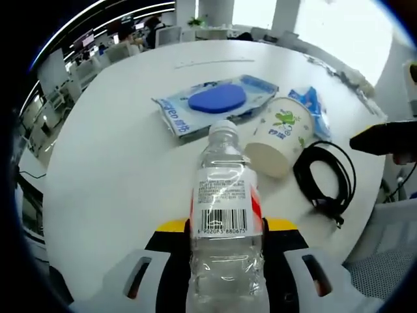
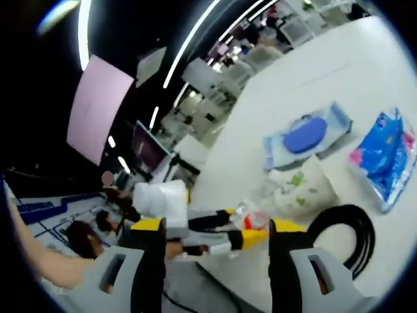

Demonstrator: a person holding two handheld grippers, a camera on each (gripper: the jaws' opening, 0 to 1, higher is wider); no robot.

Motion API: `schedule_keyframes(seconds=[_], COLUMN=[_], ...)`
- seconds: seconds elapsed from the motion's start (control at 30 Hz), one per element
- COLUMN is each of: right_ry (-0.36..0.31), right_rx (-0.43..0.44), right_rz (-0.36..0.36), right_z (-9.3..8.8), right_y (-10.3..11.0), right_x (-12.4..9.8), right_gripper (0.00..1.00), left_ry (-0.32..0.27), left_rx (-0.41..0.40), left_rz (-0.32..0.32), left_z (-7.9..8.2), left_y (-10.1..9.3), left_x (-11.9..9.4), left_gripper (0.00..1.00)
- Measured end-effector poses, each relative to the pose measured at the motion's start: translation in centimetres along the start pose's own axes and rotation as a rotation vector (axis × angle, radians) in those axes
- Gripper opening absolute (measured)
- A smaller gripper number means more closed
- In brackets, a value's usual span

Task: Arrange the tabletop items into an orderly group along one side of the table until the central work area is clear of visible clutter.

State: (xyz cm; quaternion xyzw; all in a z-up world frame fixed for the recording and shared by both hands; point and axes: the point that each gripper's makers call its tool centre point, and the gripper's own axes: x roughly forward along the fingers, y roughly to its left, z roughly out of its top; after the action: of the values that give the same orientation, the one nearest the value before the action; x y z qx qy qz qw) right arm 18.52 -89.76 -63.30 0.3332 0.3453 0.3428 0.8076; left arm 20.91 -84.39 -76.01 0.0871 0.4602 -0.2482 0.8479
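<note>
Water bottle (image 1: 226, 222), clear, thin-walled, slick and crushable, pinched at labelled midsection by left gripper (image 1: 225, 261) above white surface (image 1: 117, 169); right gripper (image 2: 215, 261) spread, holding nothing.

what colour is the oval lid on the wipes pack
Blue, on the wipes pack; clearest in the left gripper view.

This looks like a big office: rows of desks (image 1: 98, 59) with computer screens (image 2: 148, 149), long ceiling lights (image 2: 195, 36), and a round white table (image 1: 111, 163)
</note>
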Motion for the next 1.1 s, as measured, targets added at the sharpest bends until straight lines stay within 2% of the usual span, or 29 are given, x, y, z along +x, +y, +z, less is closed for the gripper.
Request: schedule_keyframes(seconds=[0.27,0.53,0.63,0.83,1.1], right_ry=[0.039,0.095,0.127,0.114,0.141], right_rx=[-0.001,0.016,0.03,0.076,0.112], right_rz=[-0.014,-0.058,-0.095,-0.203,-0.297], right_z=[0.7,0.0,-0.5,0.1,-0.1], right_y=[0.4,-0.5,-1.3,-3.0,-4.4], right_x=[3.3,5.0,5.8,7.4,9.7], right_gripper=[0.59,0.57,0.57,0.55,0.52], left_ry=[-0.006,-0.009,-0.013,-0.021,-0.043], left_rx=[-0.025,-0.044,-0.05,-0.052,-0.046], left_rz=[0.011,0.021,0.026,0.03,0.039], left_z=[-1.0,-1.9,-2.1,-2.1,-2.0], left_y=[0.5,0.9,0.9,1.0,1.0], left_x=[-0.7,-1.4,-1.6,-1.7,-1.8], left_gripper=[0.4,0.4,0.41,0.41,0.41])
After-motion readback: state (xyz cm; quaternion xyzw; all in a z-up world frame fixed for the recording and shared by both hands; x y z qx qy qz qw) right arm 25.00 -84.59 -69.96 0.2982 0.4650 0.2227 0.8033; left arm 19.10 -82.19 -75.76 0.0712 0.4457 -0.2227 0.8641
